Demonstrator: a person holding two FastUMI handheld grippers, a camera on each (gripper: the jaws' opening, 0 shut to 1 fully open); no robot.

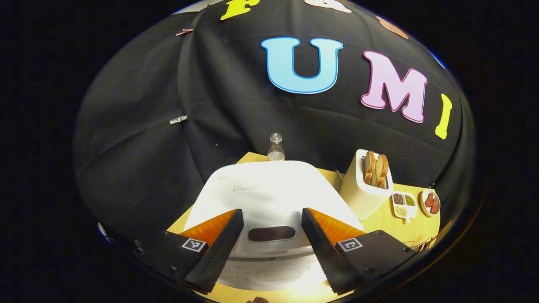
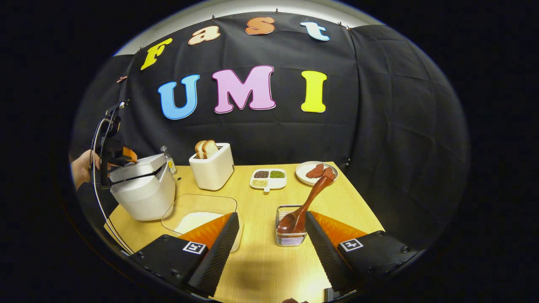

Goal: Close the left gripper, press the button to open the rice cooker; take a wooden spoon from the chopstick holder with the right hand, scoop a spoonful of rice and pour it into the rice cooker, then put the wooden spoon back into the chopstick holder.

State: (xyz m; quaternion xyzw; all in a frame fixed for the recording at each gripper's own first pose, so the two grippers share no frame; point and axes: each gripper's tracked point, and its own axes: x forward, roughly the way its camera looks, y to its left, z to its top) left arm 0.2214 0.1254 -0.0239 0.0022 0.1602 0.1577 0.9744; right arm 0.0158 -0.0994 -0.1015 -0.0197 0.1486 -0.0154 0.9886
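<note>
The left gripper (image 1: 269,248) is wide open above the rice cooker (image 1: 271,198) and holds nothing. The right gripper (image 2: 271,248) is also wide open and empty; at its 12 o'clock one wooden spoon (image 2: 304,206) leans in the chopstick holder (image 2: 289,237). The right gripper view shows the cooker's lid slightly raised, the rice container (image 2: 198,216) at 10 o'clock, and two bread slices (image 2: 205,148) in the toaster (image 2: 212,170).

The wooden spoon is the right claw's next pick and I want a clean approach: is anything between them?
Nothing visible blocks it. The wooden spoon leans in the chopstick holder, just ahead of the open right claw, with only bare table between them. The rice container sits off to the side.
</note>
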